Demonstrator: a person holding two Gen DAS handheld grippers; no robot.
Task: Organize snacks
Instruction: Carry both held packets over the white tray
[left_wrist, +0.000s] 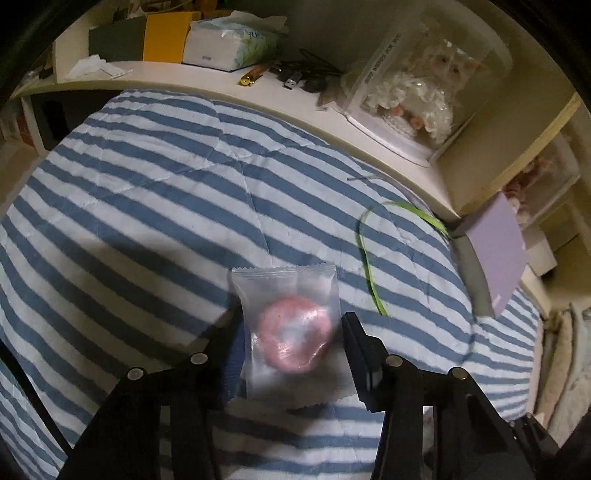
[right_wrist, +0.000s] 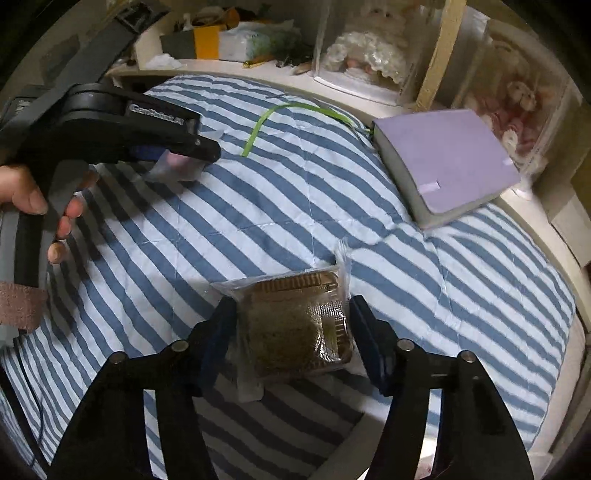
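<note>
Black left gripper (left_wrist: 291, 332) clamps the pink snack packet (left_wrist: 290, 332); right gripper (right_wrist: 293, 328) clamps the brown cake pack (right_wrist: 295, 328).

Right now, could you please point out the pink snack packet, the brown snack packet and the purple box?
pink snack packet (left_wrist: 293, 338), left wrist view, on the pink round.
brown snack packet (right_wrist: 295, 325), right wrist view, tray's middle.
purple box (right_wrist: 443, 155), right wrist view, lid's middle.

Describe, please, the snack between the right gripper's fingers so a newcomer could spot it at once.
Start at the blue-and-white striped quilt, then find the lilac box at its far edge. Nearer, between the right gripper fingers, lies a clear-wrapped brown snack in a ridged tray, squarish, not round and pink.
</note>
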